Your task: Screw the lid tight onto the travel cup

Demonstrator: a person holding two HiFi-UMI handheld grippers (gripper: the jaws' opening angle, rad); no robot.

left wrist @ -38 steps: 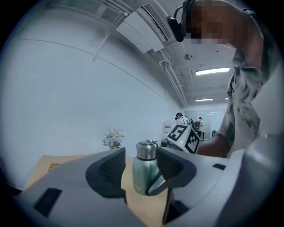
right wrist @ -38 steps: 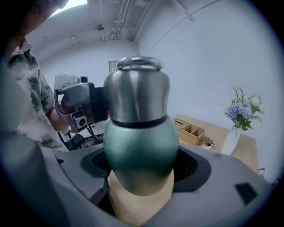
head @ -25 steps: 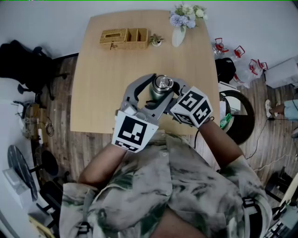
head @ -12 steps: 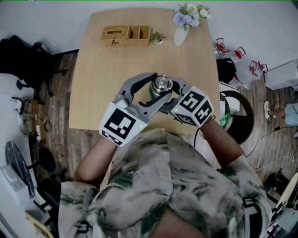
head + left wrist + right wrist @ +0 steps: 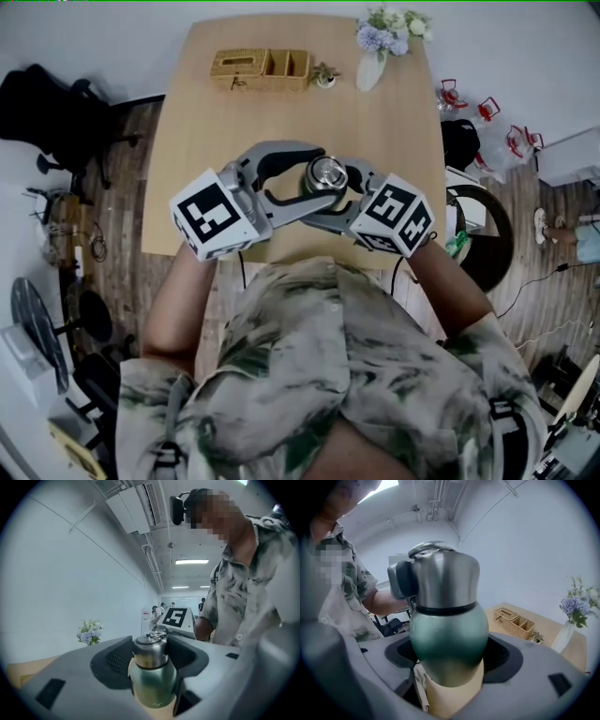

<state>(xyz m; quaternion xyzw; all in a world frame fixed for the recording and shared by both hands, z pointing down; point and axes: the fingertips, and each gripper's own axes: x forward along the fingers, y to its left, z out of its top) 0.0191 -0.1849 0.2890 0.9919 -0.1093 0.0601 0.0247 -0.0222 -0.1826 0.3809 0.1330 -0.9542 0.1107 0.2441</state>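
Cup (image 5: 449,639) upright over the worktop's (image 5: 216,141) near edge, seen from the head only as a round steel top. Shown solely from the left gripper (image 5: 151,660): steel lid (image 5: 151,649) level with the fingers (image 5: 111,662), spread wide and pressed to its two sides. Shown solely from the right gripper (image 5: 450,660): green body lower down, wedged between fingers (image 5: 508,657) likewise wide and clamped on it. Basket (image 5: 260,67) and vase (image 5: 372,70) at the worktop's far edge.
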